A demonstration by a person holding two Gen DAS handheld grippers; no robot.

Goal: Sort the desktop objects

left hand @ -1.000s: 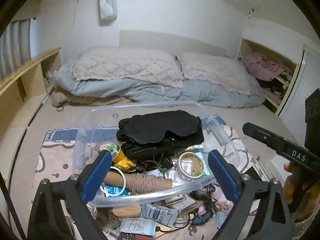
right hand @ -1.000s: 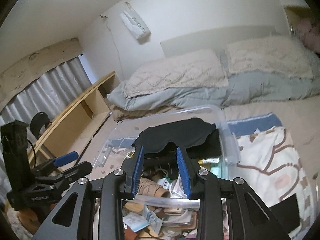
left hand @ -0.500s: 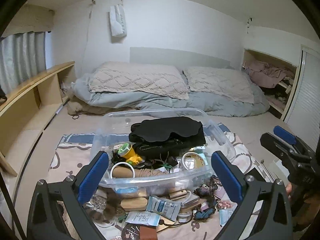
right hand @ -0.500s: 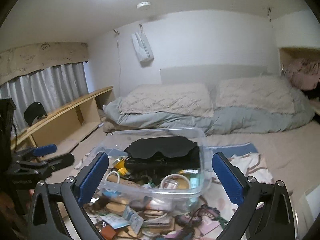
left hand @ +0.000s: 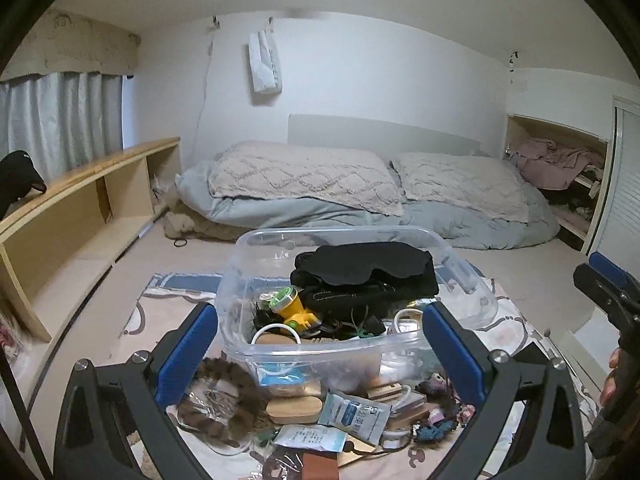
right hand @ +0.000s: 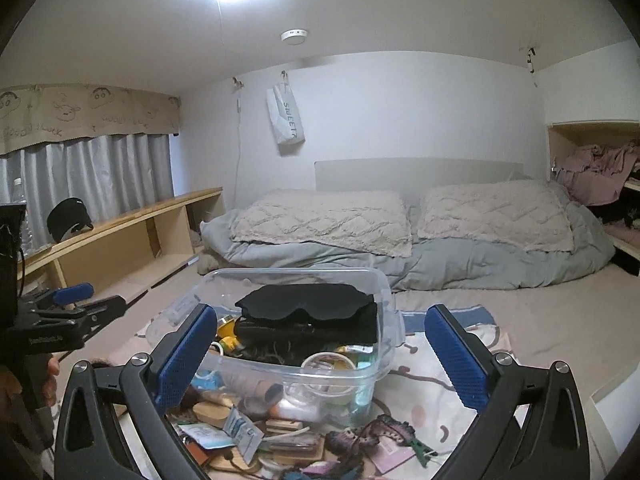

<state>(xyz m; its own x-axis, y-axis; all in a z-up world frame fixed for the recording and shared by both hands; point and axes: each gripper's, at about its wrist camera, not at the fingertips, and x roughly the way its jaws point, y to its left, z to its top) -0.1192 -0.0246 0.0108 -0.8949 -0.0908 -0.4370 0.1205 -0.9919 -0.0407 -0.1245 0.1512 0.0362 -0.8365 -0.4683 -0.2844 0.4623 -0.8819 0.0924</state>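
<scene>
A clear plastic bin (left hand: 276, 344) (right hand: 372, 292) sits on a patterned cloth (left hand: 168, 300), piled with small items. A black eye mask (left hand: 360, 260) (right hand: 304, 304) lies on top, with a yellow toy (left hand: 294, 308) and a tape roll (right hand: 326, 364) below. In front of the bin lie loose items: a brown furry ring (left hand: 222, 396), white sachets (left hand: 354, 412), wooden blocks (right hand: 212, 412). My left gripper (left hand: 320, 348) is open and empty, held back from the bin. My right gripper (right hand: 320, 350) is open and empty, also back from it.
A bed with grey duvet and two pillows (left hand: 304, 176) lies behind the bin. A low wooden shelf (left hand: 80, 200) runs along the left wall with a black cap (right hand: 66, 218) on it. A closet nook with clothes (left hand: 556, 164) is at the right.
Both grippers have pulled back and up from the bin. The right gripper, nearly shut over the bin a second ago, has opened wide. The black eye mask stays on top.
</scene>
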